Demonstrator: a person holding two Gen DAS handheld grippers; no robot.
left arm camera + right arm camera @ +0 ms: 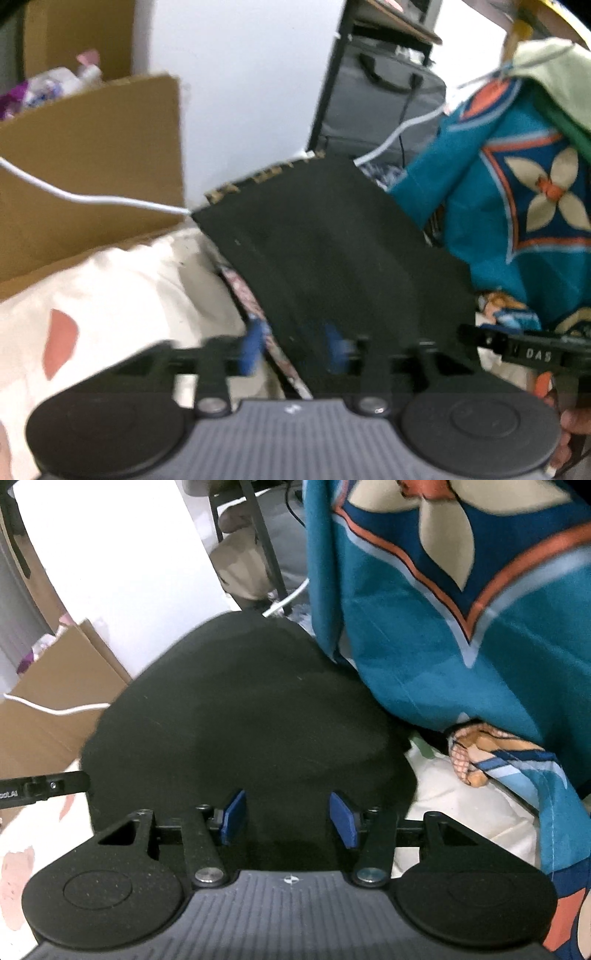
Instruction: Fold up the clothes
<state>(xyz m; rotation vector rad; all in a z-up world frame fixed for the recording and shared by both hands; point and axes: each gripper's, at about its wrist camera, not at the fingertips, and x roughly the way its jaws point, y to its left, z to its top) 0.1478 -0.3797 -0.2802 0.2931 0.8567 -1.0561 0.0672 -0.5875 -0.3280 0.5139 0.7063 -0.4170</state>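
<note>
With both the left gripper (295, 350) and right gripper (290, 819) fingers apart over the folded black garment (240, 720), the fold seems done; next likely needs setting it aside.

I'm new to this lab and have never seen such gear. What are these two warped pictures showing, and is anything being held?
There is no robot here: a person carries two hand-held grippers, each with a wide-angle camera looking along its two blue-padded fingers. One picture comes from the left gripper, the other from the right gripper. Both look down at a black garment lying on a cream bedsheet with pink patches. A teal patterned cloth hangs at the right, and a cardboard box stands behind. Both grippers are open above the garment, the fingers not pressing it, so nothing is held.
</note>
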